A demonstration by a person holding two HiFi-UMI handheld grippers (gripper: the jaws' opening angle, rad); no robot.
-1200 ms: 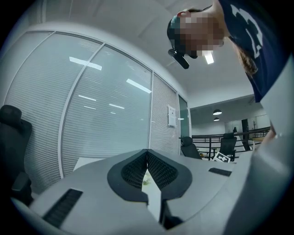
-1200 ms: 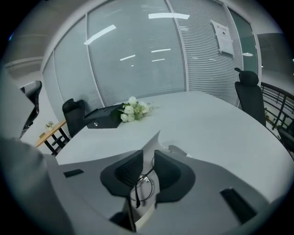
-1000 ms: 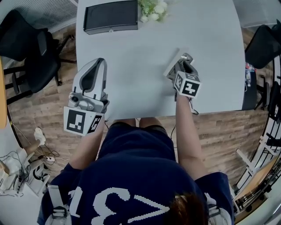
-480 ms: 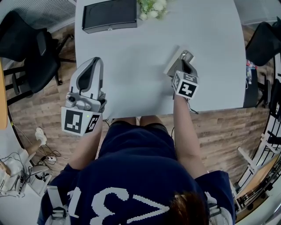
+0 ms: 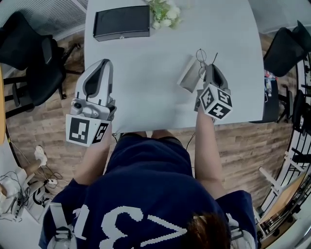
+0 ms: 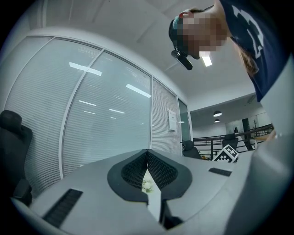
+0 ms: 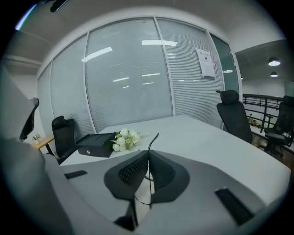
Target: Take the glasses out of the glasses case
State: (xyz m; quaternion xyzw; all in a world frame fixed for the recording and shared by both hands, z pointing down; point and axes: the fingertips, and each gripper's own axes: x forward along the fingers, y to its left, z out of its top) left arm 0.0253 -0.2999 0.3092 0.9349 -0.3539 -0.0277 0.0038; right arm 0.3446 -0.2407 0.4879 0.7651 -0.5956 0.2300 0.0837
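Observation:
The grey glasses case (image 5: 188,75) lies open on the white table (image 5: 146,82), right of centre. My right gripper (image 5: 210,69) is lifted just beside and above it, and its jaws are closing, with the pads pressed on the thin wire glasses (image 5: 201,55). In the right gripper view the gripper (image 7: 148,153) holds the glasses (image 7: 153,140) by the frame, one dark temple arm sticking up past the tips. My left gripper (image 5: 105,64) hovers at the table's left front edge, shut and holding nothing; its pads (image 6: 156,167) meet in the left gripper view.
A black box (image 5: 121,22) and white flowers (image 5: 165,10) sit at the table's far edge, also seen as box (image 7: 95,144) and flowers (image 7: 125,140). Black office chairs stand at the left (image 5: 29,58) and right (image 5: 284,48) of the table.
My right gripper, open down in the case a second ago, closed on the glasses and rose with them out of the case. The left gripper barely moved.

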